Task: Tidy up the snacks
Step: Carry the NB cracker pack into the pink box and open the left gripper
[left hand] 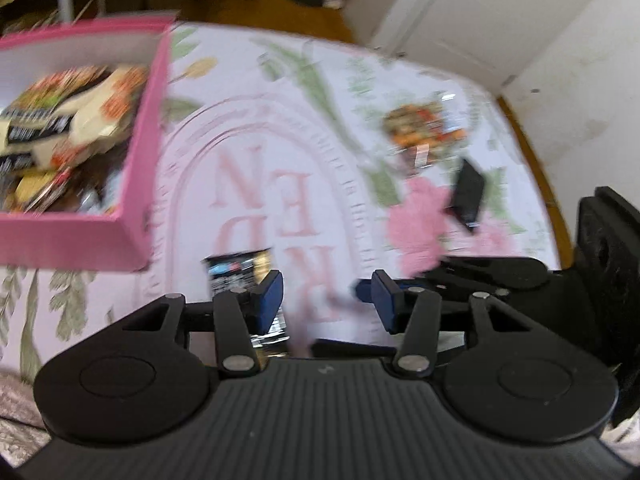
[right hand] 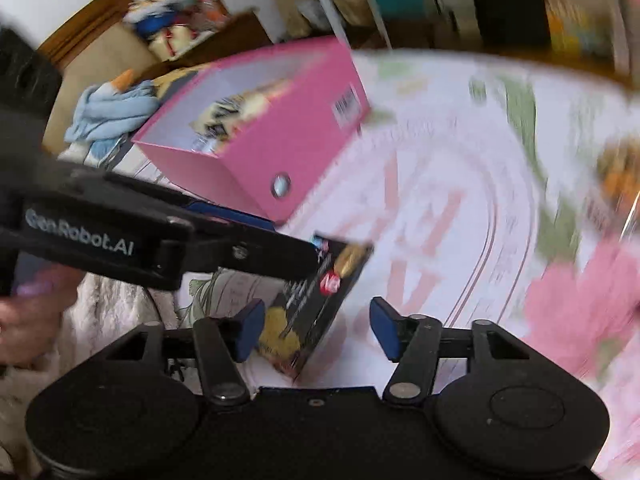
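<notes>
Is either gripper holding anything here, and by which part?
Apparently nothing. Both the left gripper and right gripper have fingers spread; the black snack packet sits beside one finger, not pinched. Blur limits certainty.

left wrist: low, close over tablecloth [left hand: 280, 100] | right wrist: same | shared: pink box [left hand: 136, 184]

Floral pink-and-white tablecloth [left hand: 320, 92] with large pink lettering, blurred. Crumpled light-blue cloth [right hand: 108, 112] beyond the table edge. White door [left hand: 500, 20] and wooden floor [left hand: 260, 20] behind.
</notes>
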Demonstrator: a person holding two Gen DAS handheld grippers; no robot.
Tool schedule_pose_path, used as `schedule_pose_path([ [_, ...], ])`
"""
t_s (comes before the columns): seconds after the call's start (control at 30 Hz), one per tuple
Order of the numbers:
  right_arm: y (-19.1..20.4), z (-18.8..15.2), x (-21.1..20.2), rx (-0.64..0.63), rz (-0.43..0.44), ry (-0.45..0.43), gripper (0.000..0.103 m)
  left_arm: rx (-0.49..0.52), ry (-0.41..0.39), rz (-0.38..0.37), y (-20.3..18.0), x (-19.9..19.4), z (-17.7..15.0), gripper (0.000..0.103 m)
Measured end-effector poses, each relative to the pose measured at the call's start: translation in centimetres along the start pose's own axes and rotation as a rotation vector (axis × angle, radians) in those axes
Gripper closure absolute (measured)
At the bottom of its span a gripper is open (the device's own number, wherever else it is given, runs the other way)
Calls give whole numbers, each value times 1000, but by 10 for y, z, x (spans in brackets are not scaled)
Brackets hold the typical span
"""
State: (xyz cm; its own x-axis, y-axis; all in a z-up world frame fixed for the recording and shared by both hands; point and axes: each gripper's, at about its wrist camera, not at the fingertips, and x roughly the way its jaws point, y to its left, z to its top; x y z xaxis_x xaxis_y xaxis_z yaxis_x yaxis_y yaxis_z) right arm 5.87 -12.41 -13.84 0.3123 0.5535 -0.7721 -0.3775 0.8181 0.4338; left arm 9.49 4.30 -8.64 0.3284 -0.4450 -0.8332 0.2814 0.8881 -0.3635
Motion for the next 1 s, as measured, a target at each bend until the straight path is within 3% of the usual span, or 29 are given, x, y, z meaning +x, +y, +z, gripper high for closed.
schedule_pose_path([
  [0.07, -7, -2, 16, 46, 38, 43, 33, -40, 27, 33, 16, 13, -1, 55],
  [0.23, 8, -8, 52, 29, 26, 114, 22, -92, 102, 81, 38, 45, -6, 51],
  [0.37, 31, -10, 62, -90, -42, 81, 21, -145, 202, 35, 48, 65, -16, 49],
  [0.5, 42, -10, 64, -198, -131, 60, 41, -154, 210, -2, 44, 64, -22, 51],
  [0.6, 42, -10, 56, -205, -152, 54, 46, -163, 213, -12, 40, 61, -24, 51],
  [0.83, 57, -10, 30, -243, -178, 16, 50, -166, 179, -22, 26, 38, -25, 51],
  [1.0, 77, 3, 6, -260, -148, -39, 50, -207, 157, -52, 25, 6, -23, 51],
])
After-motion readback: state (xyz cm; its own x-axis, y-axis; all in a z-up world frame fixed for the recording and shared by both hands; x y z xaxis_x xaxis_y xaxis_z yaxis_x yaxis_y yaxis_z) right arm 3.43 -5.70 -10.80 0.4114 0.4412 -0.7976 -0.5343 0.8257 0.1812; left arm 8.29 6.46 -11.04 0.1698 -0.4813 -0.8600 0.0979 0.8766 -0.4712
